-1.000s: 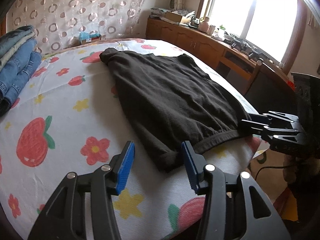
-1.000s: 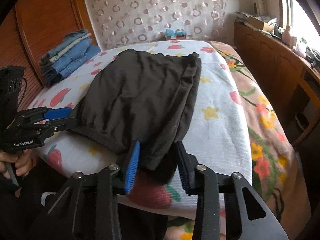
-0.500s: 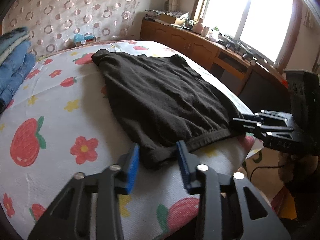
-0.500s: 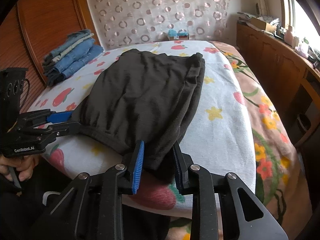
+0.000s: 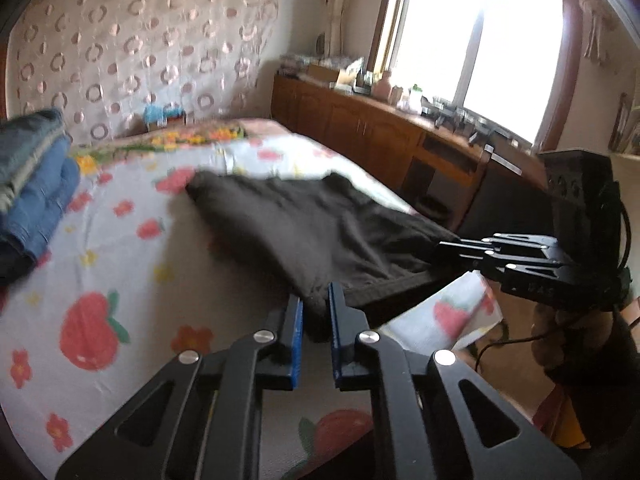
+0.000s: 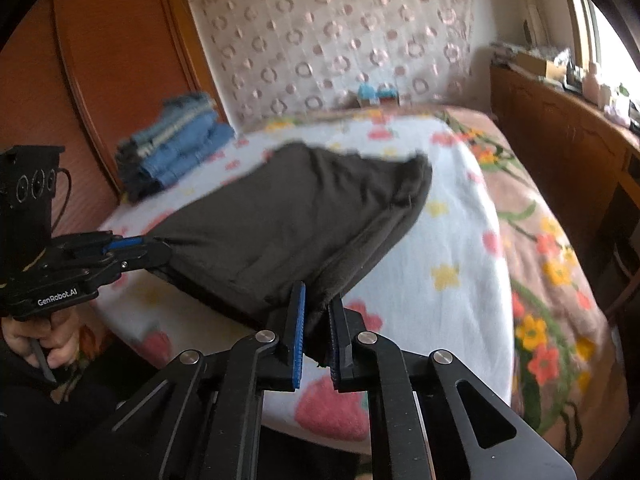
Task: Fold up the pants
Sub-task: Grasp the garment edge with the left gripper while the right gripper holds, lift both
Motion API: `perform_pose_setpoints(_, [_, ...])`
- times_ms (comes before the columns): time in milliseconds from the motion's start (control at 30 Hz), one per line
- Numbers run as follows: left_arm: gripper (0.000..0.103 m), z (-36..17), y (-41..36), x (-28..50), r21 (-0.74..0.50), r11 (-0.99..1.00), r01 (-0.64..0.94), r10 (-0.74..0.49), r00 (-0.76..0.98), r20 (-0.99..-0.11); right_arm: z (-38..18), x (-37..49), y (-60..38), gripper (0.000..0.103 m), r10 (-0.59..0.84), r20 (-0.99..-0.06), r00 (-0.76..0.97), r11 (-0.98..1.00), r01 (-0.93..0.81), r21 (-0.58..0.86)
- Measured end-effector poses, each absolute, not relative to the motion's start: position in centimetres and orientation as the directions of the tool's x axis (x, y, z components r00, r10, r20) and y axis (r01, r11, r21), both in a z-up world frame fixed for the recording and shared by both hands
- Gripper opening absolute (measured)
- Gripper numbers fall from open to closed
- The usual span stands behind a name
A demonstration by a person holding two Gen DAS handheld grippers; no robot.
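The dark pants (image 5: 320, 228) lie flat on the bed, with their near edge lifted off the sheet. My left gripper (image 5: 316, 300) has its jaws closing on the near left corner, and the blue pads pinch the cloth. In the right wrist view the pants (image 6: 288, 208) hang taut between both grippers. My right gripper (image 6: 318, 300) has its jaws closing on the near right corner, with the fabric squeezed between the pads. Each gripper also shows in the other view: the right gripper (image 5: 444, 252) and the left gripper (image 6: 160, 250), both at the pants' edge.
A stack of folded jeans (image 5: 32, 184) sits at the bed's far left, near the headboard. The flowered sheet (image 5: 100, 280) covers the bed. A wooden cabinet (image 5: 360, 128) runs under the window on the right. A wardrobe (image 6: 112, 60) stands on the left. A hand (image 6: 44, 340) holds the left gripper.
Both grippers went from open around the pants' near corners to closed on them, then rose. The near edge of the pants has come up off the bed.
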State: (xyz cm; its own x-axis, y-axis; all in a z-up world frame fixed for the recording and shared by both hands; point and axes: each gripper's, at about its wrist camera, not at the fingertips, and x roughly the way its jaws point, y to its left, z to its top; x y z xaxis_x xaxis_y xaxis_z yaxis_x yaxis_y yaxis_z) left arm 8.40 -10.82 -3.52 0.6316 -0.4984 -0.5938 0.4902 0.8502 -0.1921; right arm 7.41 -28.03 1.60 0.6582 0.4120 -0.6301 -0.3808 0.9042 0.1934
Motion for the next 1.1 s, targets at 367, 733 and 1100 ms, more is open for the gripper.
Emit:
perform_pose_setpoints(367, [0.006,5.1,-8.0,7.1,-0.151,0.862,0.484,-0.498,0.749,-0.438,10.6,7.8,-26.0,0.006,0.47,-0.485,0.738,0.875,-0.464,0.141])
perform_pose_setpoints(733, [0.006,10.7,-4.6,6.8,-0.102,0.897,0.429,-0.438,0.838,-0.326,18.5,8.6,-22.1,0.006,0.525,-0.373,0.765,0.836,-0.545,0.059])
perform_pose_setpoints(1100, [0.006,11.7,-1.9,15.9,-0.066,0.936,0.346,-0.346,0.869,-0.353,19.1,18.0,-18.1,0.006,0.508,-0.428,0.747,0.831,-0.555,0.017])
